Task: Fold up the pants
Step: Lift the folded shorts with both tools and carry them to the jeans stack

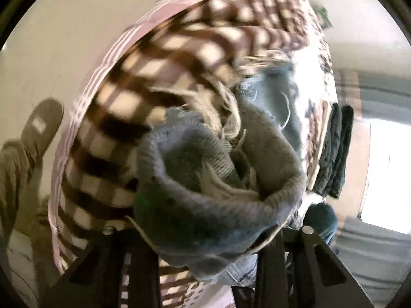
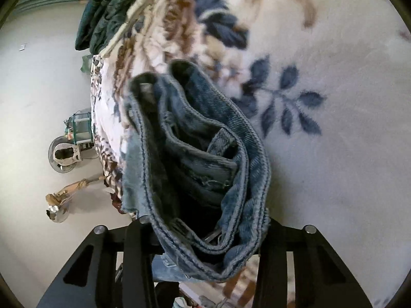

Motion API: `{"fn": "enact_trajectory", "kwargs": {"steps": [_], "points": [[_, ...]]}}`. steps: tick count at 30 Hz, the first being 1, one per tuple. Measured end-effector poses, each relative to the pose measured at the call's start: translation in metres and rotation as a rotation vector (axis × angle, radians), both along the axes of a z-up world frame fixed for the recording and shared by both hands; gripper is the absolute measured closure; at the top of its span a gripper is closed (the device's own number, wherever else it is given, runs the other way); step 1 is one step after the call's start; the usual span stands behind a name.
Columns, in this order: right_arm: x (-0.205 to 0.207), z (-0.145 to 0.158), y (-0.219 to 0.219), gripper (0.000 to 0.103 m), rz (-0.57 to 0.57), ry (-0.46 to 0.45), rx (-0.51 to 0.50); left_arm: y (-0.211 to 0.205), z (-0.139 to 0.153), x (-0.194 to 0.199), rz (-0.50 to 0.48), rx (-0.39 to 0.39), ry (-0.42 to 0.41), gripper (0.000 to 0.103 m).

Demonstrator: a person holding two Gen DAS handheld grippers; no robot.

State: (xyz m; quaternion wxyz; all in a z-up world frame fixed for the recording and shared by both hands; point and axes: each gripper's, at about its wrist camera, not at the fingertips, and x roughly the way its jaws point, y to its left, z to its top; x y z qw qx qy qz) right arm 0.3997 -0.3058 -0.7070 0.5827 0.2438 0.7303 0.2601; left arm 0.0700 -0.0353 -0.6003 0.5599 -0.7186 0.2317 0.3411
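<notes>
Bedroom, pale floor, floral blanket (image 2: 334, 154) on the bed. Jeans (image 2: 200, 169) bunched, lifted off it: left gripper (image 1: 205, 243) clamped on frayed hems, right gripper (image 2: 205, 243) on the waistband. Folding seemingly barely begun; flattening and folds remaining.

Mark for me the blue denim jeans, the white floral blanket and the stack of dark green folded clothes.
blue denim jeans (image 2: 205, 159): right wrist view, waistband bunch.
white floral blanket (image 2: 334, 166): right wrist view, bare white area.
stack of dark green folded clothes (image 2: 102, 18): right wrist view, folded edge.
</notes>
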Motion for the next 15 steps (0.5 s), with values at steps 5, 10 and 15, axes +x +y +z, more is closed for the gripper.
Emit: {"fn": "enact_trajectory", "kwargs": {"steps": [5, 10, 15], "points": [[0.013, 0.06, 0.009, 0.064, -0.017, -0.002, 0.013, 0.017, 0.044, 0.011, -0.062, 0.019, 0.015, 0.077], [0.035, 0.136, 0.023, 0.065, -0.053, -0.034, 0.063, 0.051, 0.111, 0.039, -0.147, 0.07, -0.006, 0.077], [0.084, 0.21, 0.041, 0.065, -0.132, -0.105, 0.121, 0.099, 0.182, 0.099, -0.26, 0.156, -0.074, 0.077]]}}
